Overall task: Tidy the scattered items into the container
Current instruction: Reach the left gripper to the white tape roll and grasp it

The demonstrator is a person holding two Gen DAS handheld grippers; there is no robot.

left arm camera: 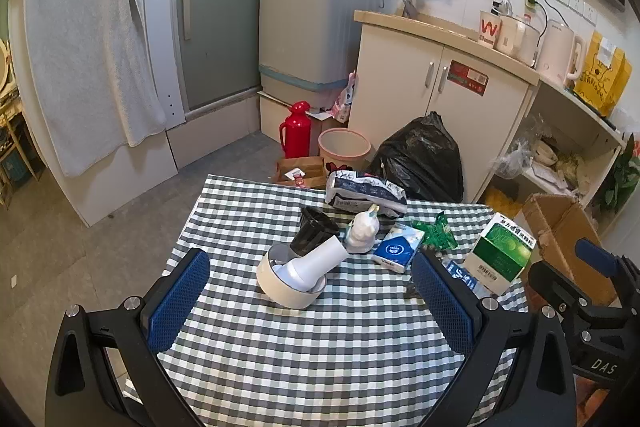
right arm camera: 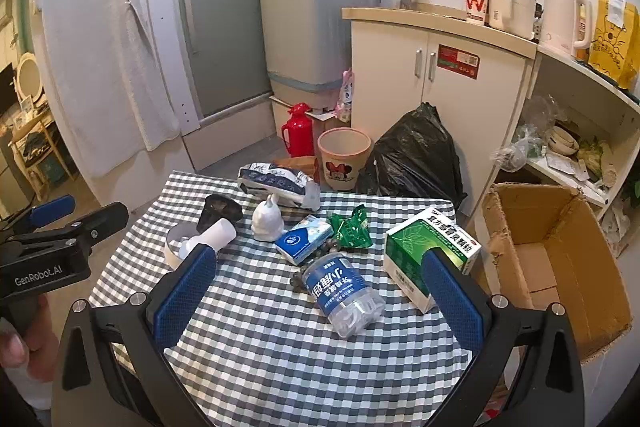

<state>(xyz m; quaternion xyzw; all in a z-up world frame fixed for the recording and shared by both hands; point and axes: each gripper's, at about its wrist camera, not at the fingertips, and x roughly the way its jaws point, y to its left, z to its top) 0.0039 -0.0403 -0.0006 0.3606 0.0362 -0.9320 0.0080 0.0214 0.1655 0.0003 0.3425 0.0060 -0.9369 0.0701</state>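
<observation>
On the desk point(right arm camera: 280, 367) both claws hang wide and empty: left claw point(left arm camera: 310, 301), right claw point(right arm camera: 320, 291). Bottle point(right arm camera: 344, 291) lies at the right claw's twelve o'clock, likely light, slick, crushable; grip mid-body. Box point(right arm camera: 560, 267) waits at three o'clock.

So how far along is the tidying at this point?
Nothing looks done: the cardboard box beside the table appears empty. Nothing in hand: left gripper and right gripper are open. Left: water bottle, green medicine box, tissue pack, tape roll and more.
</observation>
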